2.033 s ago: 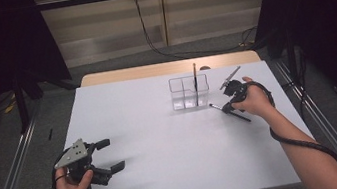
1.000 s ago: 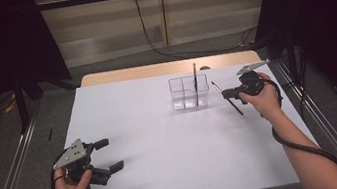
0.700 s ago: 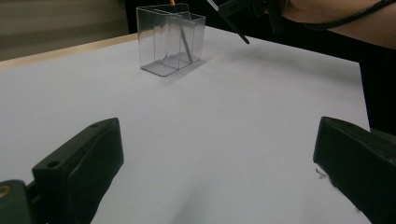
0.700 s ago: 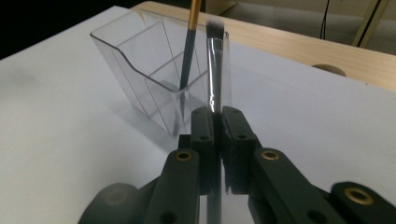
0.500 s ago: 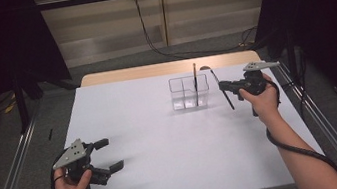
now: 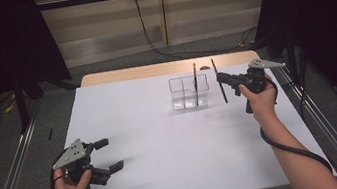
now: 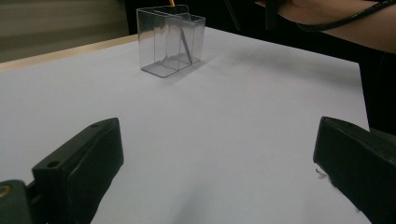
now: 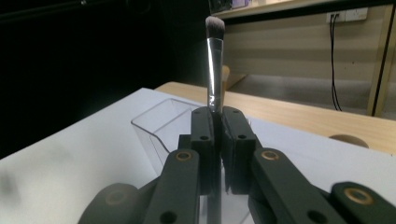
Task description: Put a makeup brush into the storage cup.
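Observation:
My right gripper (image 6: 221, 78) is shut on a thin black makeup brush (image 6: 218, 81) and holds it almost upright, just right of a clear divided container (image 6: 188, 92). In the right gripper view the brush (image 8: 214, 60) rises between the closed jaws with its bristles up, and the container (image 8: 161, 125) lies just beyond. A dark stick (image 6: 195, 78) stands in the container's right compartment. My left gripper (image 6: 107, 155) rests open near the table's front left with nothing between its jaws. From the left gripper view the container (image 7: 170, 39) is far ahead.
The white table top (image 6: 163, 140) has a wooden strip (image 6: 153, 70) along its back edge. Metal rails (image 6: 330, 126) run along both sides. The person's right forearm (image 6: 291, 152) and the gripper's cable lie over the right front of the table.
The right gripper has lifted the brush off the table, turned it from slanted to nearly upright and brought it up beside the container. The left gripper has stayed put.

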`<state>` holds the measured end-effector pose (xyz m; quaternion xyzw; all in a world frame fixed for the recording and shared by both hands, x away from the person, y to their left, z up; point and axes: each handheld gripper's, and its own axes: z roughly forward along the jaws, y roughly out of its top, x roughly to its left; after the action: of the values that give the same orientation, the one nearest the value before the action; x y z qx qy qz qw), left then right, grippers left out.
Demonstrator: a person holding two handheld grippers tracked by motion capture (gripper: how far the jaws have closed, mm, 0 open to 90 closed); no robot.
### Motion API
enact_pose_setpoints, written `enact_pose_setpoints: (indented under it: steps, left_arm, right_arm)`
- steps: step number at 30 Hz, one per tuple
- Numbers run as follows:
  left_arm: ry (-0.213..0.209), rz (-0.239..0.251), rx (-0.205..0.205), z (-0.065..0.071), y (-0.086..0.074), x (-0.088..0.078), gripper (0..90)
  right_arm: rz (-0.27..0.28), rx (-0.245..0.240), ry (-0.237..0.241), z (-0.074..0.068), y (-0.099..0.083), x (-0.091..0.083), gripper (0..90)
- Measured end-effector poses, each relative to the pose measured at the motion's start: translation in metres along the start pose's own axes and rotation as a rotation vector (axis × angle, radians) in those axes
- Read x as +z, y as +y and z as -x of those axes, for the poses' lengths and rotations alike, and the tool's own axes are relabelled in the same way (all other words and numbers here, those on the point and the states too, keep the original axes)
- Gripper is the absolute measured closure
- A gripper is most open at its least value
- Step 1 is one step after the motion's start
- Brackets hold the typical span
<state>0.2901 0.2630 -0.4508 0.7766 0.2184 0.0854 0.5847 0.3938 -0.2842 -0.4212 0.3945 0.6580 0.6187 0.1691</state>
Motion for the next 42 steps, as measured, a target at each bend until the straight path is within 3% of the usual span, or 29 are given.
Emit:
enact_pose_setpoints:
  steps: [21, 42]
  left_arm:
    - [-0.002, 0.005, 0.0, 0.0, 0.0, -0.001, 1.6]
    - [-0.009, 0.006, -0.007, -0.001, -0.002, 0.0, 1.6]
  right_arm:
    - [0.032, -0.03, -0.002, -0.008, 0.012, 0.013, 84.8]
    - [0.059, -0.043, -0.001, -0.006, 0.026, 0.027, 84.8]
